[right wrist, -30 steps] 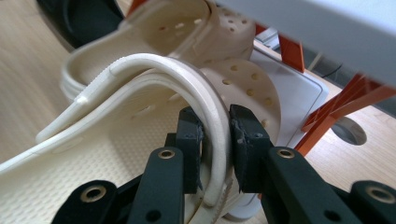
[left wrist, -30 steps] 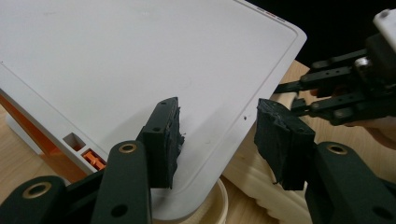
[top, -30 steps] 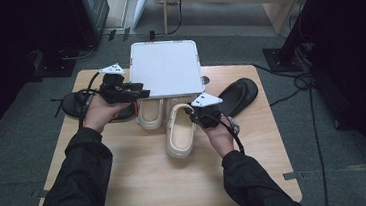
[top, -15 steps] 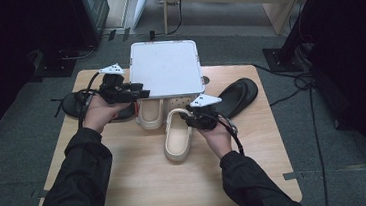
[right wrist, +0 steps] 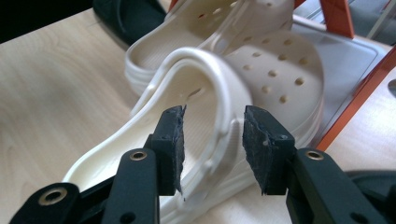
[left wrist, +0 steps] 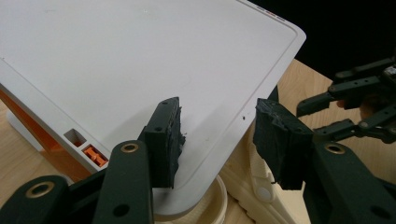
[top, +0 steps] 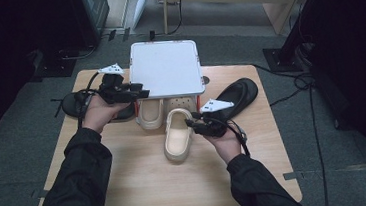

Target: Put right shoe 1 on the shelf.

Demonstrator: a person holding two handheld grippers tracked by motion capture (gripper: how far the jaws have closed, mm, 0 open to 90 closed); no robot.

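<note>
One cream clog [top: 150, 113] tucked partway under the white shelf [top: 167, 67]; second clog [top: 178, 138] lying just in front of the shelf, toe toward it, not yet pushed in. Right gripper [top: 194, 122] just opened, jaws apart astride that clog's rim without pressing. Left gripper [top: 141, 93] also apart, at the shelf's near corner.

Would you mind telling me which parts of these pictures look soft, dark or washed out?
High view: the table is evenly lit and the surroundings fall to near black. Left gripper view: the white shelf top looks pale and flat. Right gripper view: the cream clog blurs toward its far end.
</note>
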